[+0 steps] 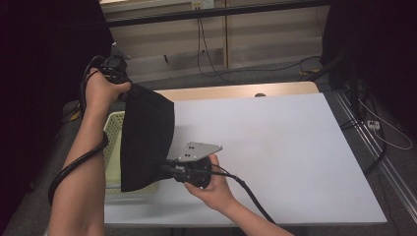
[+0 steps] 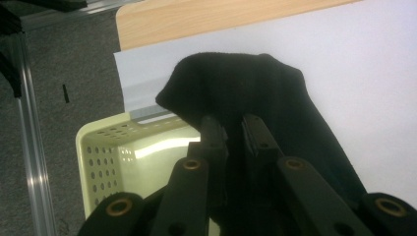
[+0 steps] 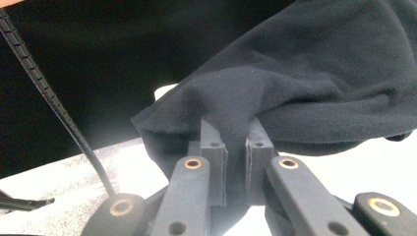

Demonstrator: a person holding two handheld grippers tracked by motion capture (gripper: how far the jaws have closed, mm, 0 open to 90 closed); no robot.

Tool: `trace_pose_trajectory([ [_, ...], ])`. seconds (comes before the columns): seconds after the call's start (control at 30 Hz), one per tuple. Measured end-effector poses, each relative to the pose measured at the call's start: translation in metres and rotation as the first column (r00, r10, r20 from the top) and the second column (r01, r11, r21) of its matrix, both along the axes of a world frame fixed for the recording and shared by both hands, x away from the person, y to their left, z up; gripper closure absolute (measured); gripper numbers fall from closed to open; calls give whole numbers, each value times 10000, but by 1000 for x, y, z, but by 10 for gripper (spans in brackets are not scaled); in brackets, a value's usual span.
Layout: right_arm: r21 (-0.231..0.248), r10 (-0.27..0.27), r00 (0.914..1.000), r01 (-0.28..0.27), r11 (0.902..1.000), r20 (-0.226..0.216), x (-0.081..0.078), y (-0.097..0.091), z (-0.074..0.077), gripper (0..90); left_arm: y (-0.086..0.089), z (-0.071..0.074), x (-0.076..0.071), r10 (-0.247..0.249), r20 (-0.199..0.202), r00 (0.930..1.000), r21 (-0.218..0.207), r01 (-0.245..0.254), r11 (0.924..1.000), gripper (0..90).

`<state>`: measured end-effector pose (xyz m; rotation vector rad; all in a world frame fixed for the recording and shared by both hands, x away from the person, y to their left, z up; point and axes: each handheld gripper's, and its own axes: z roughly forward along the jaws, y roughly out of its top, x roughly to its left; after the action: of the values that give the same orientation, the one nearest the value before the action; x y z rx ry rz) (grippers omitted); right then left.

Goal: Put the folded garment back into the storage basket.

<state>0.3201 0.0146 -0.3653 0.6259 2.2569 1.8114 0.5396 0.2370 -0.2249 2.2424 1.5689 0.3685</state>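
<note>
A white table (image 1: 275,147) with a bare wooden strip along its far edge stands in a dim room, with grey floor, trailing cables and pale wall panels beyond it.

A black cloth (image 1: 146,140) hangs stretched between the two grippers, above the left end of the table. In the high view it falls as a broad dark sheet from the left gripper (image 1: 119,78) at its upper corner to the right gripper (image 1: 169,168) at its lower edge.

The left gripper is raised clear of the table, and its jaws are clamped on a bunched corner of the cloth (image 2: 236,98); in the left gripper view the fabric rises between the two black pads and folds over beyond their tips. The right gripper sits lower, close to the table top, and its jaws are likewise pressed together on a fold of the cloth (image 3: 236,108), which billows above and to the right of its tips in the right gripper view.

Under the cloth and below the left gripper lies a pale yellow-green basket (image 1: 112,132) with perforated walls, at the table's left edge; its rim and inside wall (image 2: 105,162) show left of the left gripper's jaws. A black cable (image 3: 54,108) runs slantwise left of the right gripper's jaws.
</note>
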Motion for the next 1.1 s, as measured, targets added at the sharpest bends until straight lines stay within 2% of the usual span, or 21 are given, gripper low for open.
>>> trace_pose_trajectory([
  [0.83, 37, 14, 10000, -15, 10000, 37, 4, 5, -2, 827, 6, -6, 1, 67, 2, 10000, 55, -67, 10000, 817],
  [1.1, 3, 44, 10000, -44, 10000, -26, 6, 9, -3, 827, 13, -6, 1, 208, 48, 9998, -59, -207, 9998, 816],
])
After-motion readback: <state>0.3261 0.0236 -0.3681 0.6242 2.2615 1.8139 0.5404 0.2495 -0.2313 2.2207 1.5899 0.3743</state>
